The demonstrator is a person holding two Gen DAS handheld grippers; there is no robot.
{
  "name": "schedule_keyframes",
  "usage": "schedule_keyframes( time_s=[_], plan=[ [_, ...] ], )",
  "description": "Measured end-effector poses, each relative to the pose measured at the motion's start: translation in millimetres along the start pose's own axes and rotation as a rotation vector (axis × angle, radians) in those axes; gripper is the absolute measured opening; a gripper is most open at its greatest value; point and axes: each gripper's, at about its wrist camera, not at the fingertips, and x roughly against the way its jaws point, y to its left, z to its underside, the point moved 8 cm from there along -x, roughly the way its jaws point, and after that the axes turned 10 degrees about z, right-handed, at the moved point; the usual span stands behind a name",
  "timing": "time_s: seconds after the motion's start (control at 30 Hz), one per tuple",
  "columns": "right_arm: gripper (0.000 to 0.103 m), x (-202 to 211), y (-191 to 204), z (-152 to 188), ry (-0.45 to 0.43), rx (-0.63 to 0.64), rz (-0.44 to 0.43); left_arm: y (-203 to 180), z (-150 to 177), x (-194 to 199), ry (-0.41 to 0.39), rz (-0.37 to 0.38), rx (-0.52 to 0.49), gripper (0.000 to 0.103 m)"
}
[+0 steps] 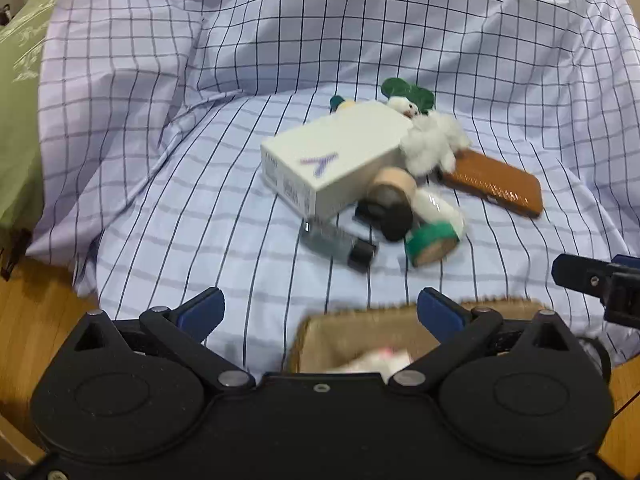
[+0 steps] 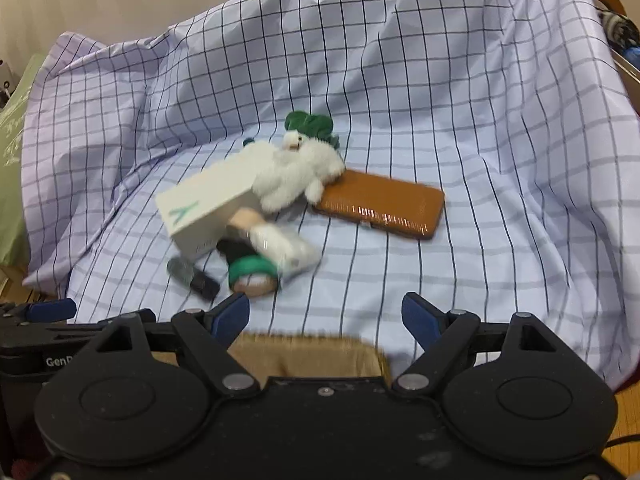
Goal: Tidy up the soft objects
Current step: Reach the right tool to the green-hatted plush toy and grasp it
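Note:
A white fluffy plush toy (image 1: 432, 140) with a green leaf hat lies in a pile on the checked cloth, leaning on a white box (image 1: 332, 160); it also shows in the right wrist view (image 2: 296, 172). A woven basket (image 1: 360, 340) sits at the near edge, with a pale soft object (image 1: 380, 360) inside; its rim shows in the right wrist view (image 2: 312, 352). My left gripper (image 1: 320, 312) is open and empty over the basket's left side. My right gripper (image 2: 326, 316) is open and empty above the basket, and its tip shows in the left wrist view (image 1: 592, 280).
The pile also holds a brown case (image 1: 496, 182), tape rolls (image 1: 430, 240), a black round object (image 1: 390, 216), a clear bottle (image 1: 438, 208) and a small dark vial (image 1: 340, 244). The checked cloth (image 1: 200, 200) rises in folds behind. Wooden floor (image 1: 36, 312) lies left.

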Motion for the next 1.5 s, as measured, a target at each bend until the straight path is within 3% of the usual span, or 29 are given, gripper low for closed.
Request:
schedule_keyframes(
  time_s=[0.53, 0.8, 1.0, 1.2, 1.5],
  plan=[
    [0.083, -99.5, 20.2, -133.6, -0.082, 0.021, -0.013, 41.6, -117.2, -53.4, -0.037, -0.014, -0.016, 0.099],
    [0.083, -173.8, 29.3, -172.7, -0.012, 0.017, -0.013, 65.7, -163.7, -95.6, -0.017, -0.054, -0.044, 0.099],
    [0.083, -217.6, 38.4, -185.8, 0.018, 0.048, 0.029, 84.1, -180.2, -134.2, 0.035, -0.086, -0.038, 0.099],
    [0.083, -242.7, 52.5, -192.0, 0.058, 0.064, -0.01, 105.8, -182.3, -159.8, 0.08, -0.116, -0.002, 0.099],
    [0.083, -288.1, 74.4, -191.7, 0.183, 0.008, -0.059, 117.1, -180.0, -169.3, 0.093, -0.086, 0.013, 0.099]
  ],
)
